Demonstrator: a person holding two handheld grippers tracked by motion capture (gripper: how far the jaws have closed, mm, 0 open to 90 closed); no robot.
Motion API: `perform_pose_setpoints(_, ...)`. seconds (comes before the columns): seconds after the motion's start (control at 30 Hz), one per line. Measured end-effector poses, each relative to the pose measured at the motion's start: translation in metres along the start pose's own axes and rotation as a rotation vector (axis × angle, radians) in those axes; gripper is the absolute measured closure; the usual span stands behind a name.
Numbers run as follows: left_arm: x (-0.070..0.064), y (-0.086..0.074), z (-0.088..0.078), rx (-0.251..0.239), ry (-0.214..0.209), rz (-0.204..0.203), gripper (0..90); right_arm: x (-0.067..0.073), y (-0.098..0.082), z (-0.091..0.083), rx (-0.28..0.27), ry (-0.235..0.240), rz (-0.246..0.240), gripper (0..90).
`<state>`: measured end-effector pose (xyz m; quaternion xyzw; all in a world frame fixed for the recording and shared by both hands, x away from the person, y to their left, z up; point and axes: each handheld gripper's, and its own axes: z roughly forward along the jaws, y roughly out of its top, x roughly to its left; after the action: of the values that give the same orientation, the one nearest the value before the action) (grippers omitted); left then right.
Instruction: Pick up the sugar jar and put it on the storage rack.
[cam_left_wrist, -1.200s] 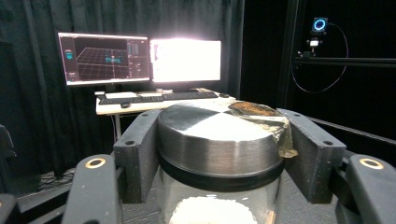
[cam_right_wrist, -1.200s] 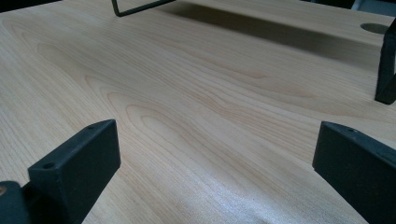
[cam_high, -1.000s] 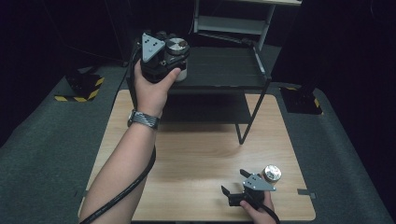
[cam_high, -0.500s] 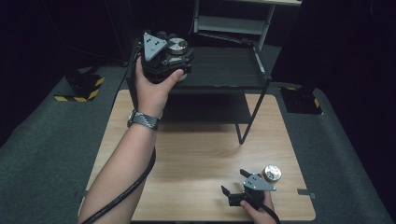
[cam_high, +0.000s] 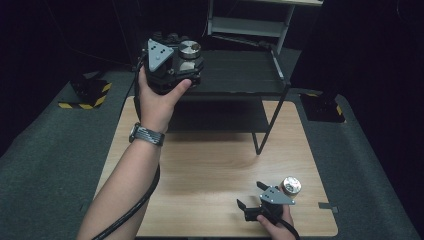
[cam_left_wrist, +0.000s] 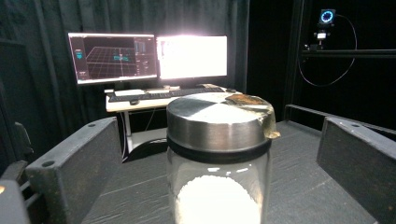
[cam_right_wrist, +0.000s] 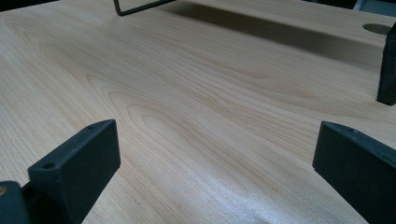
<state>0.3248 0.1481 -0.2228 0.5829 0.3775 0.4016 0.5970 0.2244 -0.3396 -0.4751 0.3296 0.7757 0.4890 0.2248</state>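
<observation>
High view: left hand-held gripper (cam_high: 186, 62) raised at the black shelf (cam_high: 240, 75) beyond the worktop (cam_high: 210, 160), gripped from below by the left hand (cam_high: 157, 97), grey three-cornered plate on top. Glass jar (cam_high: 189, 52) with a silver lid standing on the shelf's top surface, right at the front of that gripper. Left gripper view: same jar (cam_left_wrist: 218, 163) upright between the two black jaws, white powder inside up to roughly half the visible glass, black band under the metal lid, a torn brownish scrap of label or tape stuck at the lid's right edge. Jaws spread wide, having just been opening, with clear gaps on both sides of the glass, neither pad pressing on it; jar released, standing on its own on the dark shelf. Behind it, two lit monitors (cam_left_wrist: 149, 56) and a keyboard on a desk, dark curtains all round. High view again: right hand-held gripper (cam_high: 252, 202) resting low at the near right corner of the worktop, right hand (cam_high: 275, 227) at the bottom edge, a second silver-lidded jar (cam_high: 290, 186) just beside it on the wood. Right gripper view: jaws wide apart, nothing between them but bare pale wood grain (cam_right_wrist: 196, 116); a shelf leg and its shadow farther off.
</observation>
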Motion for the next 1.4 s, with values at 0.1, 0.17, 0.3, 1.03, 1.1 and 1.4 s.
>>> perform_pose_setpoints(0.1,0.0,0.0,-0.005,-0.006,-0.001,0.01,0.6,0.0,0.0,0.0,0.001,-0.001,-0.002,0.6)
perform_pose_setpoints(0.17,-0.001,-0.001,-0.01,-0.008,0.0,0.022,0.6,0.0,0.0,0.0,0.0,-0.001,-0.002,0.6)
perform_pose_setpoints(0.3,-0.002,-0.004,-0.017,-0.005,-0.003,0.036,0.6,0.001,0.0,0.0,0.0,-0.002,-0.003,0.6)
perform_pose_setpoints(1.03,-0.002,-0.043,-0.058,0.014,-0.057,0.054,0.6,0.001,0.0,0.0,0.002,-0.004,-0.01,0.6)
perform_pose_setpoints(1.1,-0.003,-0.048,-0.061,0.018,-0.059,0.054,0.6,0.001,0.0,0.0,0.002,-0.004,-0.009,0.6)
perform_pose_setpoints(1.4,-0.01,-0.069,-0.075,0.042,-0.07,0.09,0.6,0.002,0.0,0.0,0.001,-0.005,-0.013,0.6)
